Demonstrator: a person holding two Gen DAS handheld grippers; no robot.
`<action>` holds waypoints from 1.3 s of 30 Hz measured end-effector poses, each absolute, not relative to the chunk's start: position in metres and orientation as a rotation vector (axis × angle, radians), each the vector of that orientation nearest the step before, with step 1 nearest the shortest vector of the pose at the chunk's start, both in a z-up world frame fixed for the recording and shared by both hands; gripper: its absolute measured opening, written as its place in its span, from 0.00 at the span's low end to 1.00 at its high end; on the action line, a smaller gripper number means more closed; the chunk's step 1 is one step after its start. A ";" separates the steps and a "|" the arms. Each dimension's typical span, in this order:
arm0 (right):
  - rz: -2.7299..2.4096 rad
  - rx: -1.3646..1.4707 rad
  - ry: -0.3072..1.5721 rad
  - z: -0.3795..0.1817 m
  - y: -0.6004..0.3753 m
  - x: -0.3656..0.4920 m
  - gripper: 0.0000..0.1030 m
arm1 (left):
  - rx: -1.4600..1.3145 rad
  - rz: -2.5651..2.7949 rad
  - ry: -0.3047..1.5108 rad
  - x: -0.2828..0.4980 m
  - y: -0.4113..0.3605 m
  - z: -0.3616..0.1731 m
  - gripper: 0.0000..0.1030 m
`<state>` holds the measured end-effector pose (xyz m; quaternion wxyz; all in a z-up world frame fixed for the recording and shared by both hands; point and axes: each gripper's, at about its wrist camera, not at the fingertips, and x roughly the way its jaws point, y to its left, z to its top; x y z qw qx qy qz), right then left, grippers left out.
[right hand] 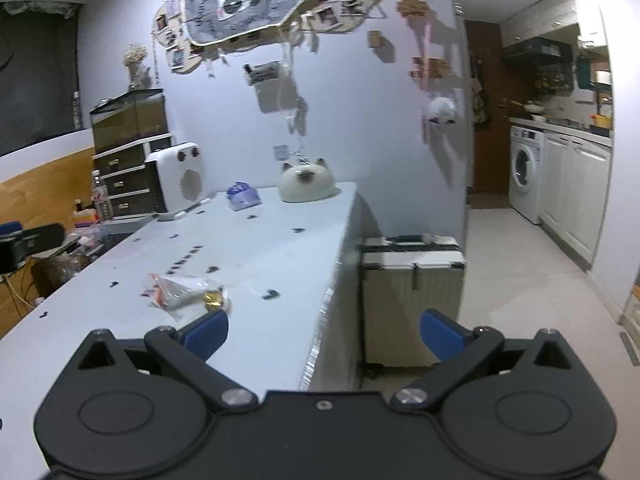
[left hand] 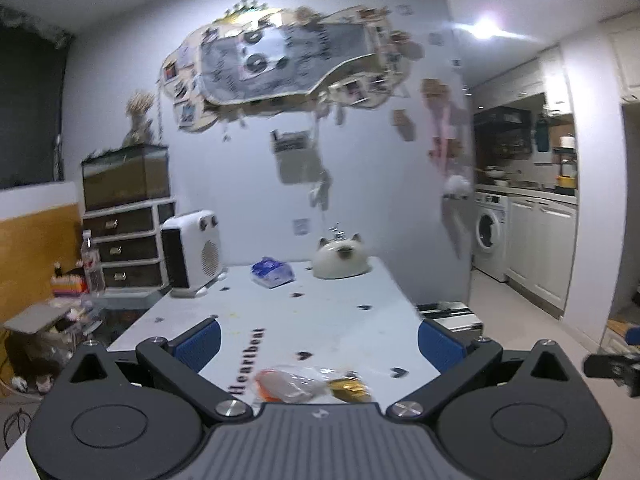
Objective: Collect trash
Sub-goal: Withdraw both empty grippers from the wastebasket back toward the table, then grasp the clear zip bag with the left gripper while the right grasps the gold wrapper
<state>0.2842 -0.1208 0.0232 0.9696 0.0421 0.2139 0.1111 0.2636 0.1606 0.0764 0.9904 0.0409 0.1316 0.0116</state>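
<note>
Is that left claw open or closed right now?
Open: the left claw has its blue pads spread wide, with nothing between them.

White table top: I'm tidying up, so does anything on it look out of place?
Yes. A crumpled clear plastic wrapper with orange print and a gold foil scrap touching it lie loose near the front of the white table. They look like litter. Both grippers are open and hold nothing.
</note>
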 end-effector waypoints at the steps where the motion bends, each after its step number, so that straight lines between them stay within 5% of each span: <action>1: 0.234 0.082 0.427 0.025 -0.115 0.289 1.00 | 0.057 0.018 0.282 0.275 0.171 0.075 1.00; 12: 0.249 0.137 0.386 0.025 -0.085 0.340 1.00 | -0.224 -0.087 0.416 0.376 0.226 0.016 1.00; 23: 0.290 0.015 0.392 -0.003 -0.044 0.390 1.00 | -0.710 -0.270 0.340 0.427 0.271 -0.045 1.00; 29: 0.373 -0.025 0.405 -0.013 -0.014 0.427 0.99 | -0.727 -0.227 0.415 0.442 0.278 -0.062 0.83; 39: 0.473 0.116 0.589 -0.058 0.032 0.500 0.73 | -0.867 -0.250 0.436 0.463 0.295 -0.083 0.77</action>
